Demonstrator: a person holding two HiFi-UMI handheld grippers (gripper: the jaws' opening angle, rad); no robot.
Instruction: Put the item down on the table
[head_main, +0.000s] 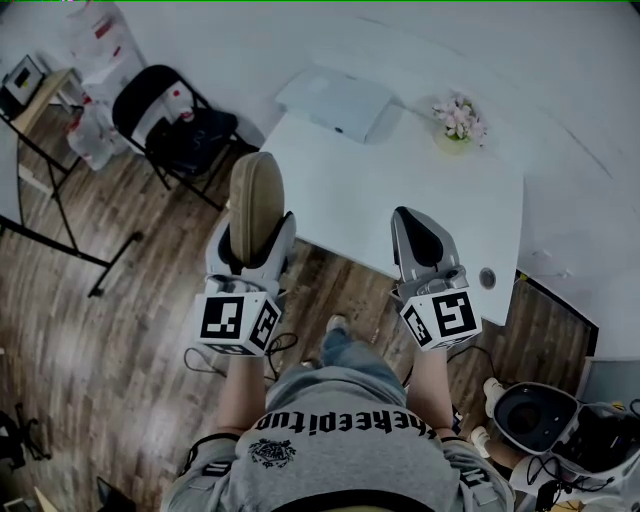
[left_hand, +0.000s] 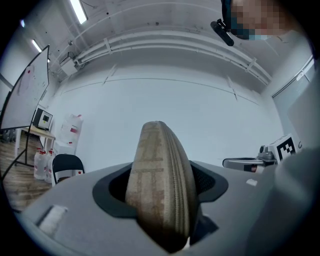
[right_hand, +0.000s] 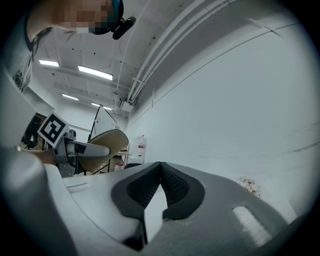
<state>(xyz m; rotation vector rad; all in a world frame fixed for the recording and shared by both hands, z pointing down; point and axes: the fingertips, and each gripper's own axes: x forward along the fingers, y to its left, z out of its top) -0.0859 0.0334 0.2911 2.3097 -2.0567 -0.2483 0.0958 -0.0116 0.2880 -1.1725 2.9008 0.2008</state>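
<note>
Beside the white table (head_main: 400, 190), the left gripper (head_main: 252, 248), jaws wide, pinches a tan zipped case (head_main: 256, 195), likely light and stiff, across its flat sides; the right gripper (head_main: 424, 238) sits closed, empty.

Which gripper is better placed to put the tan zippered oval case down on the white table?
Left: the left gripper clamps the tan zippered oval case close to the white table; the right gripper is shut and empty.
</note>
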